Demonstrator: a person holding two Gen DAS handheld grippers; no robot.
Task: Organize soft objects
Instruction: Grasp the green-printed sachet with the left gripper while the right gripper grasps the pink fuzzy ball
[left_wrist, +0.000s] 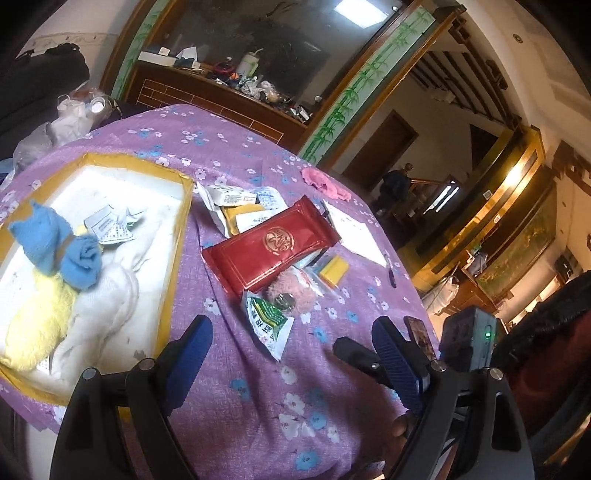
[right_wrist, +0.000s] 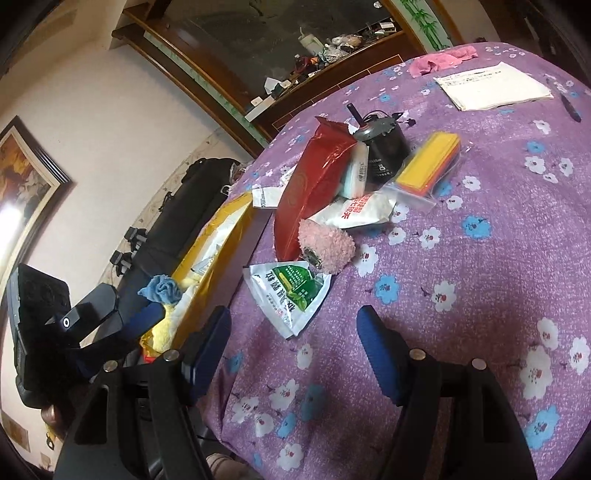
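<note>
A gold-rimmed tray (left_wrist: 181, 236) at the left holds a blue cloth (left_wrist: 62, 247), a yellow towel (left_wrist: 40, 314) and a white towel (left_wrist: 110, 302). A pink fluffy item (left_wrist: 291, 291) (right_wrist: 325, 245) lies by a red packet (left_wrist: 269, 243) (right_wrist: 314, 184) and a green sachet (left_wrist: 269, 321) (right_wrist: 295, 291). A pink cloth (left_wrist: 325, 182) (right_wrist: 439, 61) lies at the table's far edge. My left gripper (left_wrist: 291, 354) is open and empty above the purple tablecloth, near the sachet. My right gripper (right_wrist: 295, 350) is open and empty, just short of the sachet.
A yellow sponge in a clear bag (right_wrist: 428, 166), a black motor-like part (right_wrist: 384, 147), white packets (right_wrist: 354, 210), papers (right_wrist: 495, 86) and a pen (right_wrist: 570, 107) lie on the table. A cluttered wooden cabinet (left_wrist: 229, 92) stands behind.
</note>
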